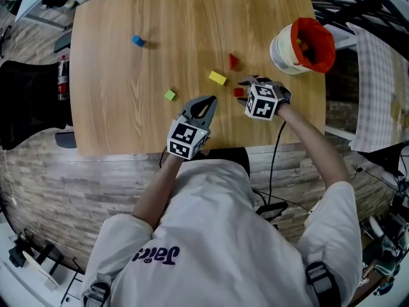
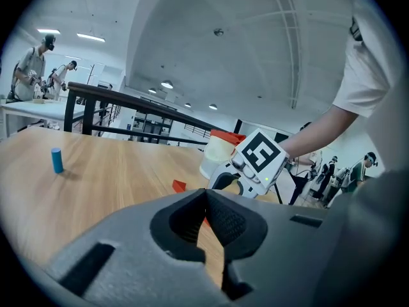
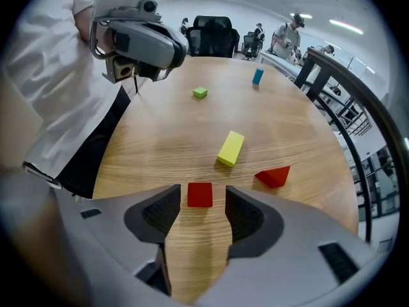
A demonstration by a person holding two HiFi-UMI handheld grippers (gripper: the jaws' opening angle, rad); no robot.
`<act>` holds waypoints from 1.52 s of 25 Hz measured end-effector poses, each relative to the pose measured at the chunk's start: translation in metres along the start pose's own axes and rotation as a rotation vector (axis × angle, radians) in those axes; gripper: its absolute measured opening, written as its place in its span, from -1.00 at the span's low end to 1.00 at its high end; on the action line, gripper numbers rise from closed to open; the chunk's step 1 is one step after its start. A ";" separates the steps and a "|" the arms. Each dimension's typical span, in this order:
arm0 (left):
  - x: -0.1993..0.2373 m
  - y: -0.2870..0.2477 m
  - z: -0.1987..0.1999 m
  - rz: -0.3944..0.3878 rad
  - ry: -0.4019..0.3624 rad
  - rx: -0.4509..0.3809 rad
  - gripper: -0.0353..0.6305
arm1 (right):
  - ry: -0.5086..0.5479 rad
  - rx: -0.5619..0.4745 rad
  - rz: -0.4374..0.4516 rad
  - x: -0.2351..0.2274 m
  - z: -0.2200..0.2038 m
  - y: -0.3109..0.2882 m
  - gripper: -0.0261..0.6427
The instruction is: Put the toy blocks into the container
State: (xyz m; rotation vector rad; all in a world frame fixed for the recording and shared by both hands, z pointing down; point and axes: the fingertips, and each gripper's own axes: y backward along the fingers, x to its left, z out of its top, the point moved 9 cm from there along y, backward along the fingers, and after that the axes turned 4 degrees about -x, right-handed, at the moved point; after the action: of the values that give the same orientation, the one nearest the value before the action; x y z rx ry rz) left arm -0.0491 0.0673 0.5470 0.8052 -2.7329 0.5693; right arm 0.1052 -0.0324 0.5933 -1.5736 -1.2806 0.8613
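Note:
A red cube (image 3: 200, 195) lies on the wooden table (image 1: 115, 107) between the tips of my right gripper (image 3: 203, 190), whose jaws stand open on either side without pressing it. In the head view that right gripper (image 1: 245, 87) points steeply down at the cube (image 1: 239, 93). A yellow block (image 3: 231, 148), a red wedge (image 3: 273, 176), a green block (image 3: 200, 93) and a blue block (image 3: 257, 76) lie loose beyond. My left gripper (image 1: 207, 102) hovers near the table's front edge, shut and empty. The white container (image 1: 284, 50) with a red liner stands at the table's right edge.
In the left gripper view, the blue block (image 2: 57, 160) stands far left, the red wedge (image 2: 179, 185) and the container (image 2: 219, 155) sit ahead. A black chair (image 1: 29, 107) is left of the table. People stand at desks in the background.

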 end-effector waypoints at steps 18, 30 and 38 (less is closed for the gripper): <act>0.013 0.001 0.010 0.008 0.010 -0.014 -0.88 | -0.045 0.002 -0.034 -0.003 0.002 -0.001 -0.51; 0.005 -0.016 0.095 -0.057 0.012 -0.154 -0.88 | -0.807 -0.821 -0.240 -0.005 -0.001 0.138 -0.52; -0.029 -0.064 0.154 -0.191 -0.062 -0.217 -0.88 | -1.026 -1.171 -0.434 0.005 -0.055 0.250 -0.52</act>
State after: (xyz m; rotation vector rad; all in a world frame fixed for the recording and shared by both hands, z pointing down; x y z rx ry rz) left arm -0.0067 -0.0343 0.4181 1.0259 -2.6714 0.2079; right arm 0.2430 -0.0527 0.3785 -1.4950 -3.1330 0.6254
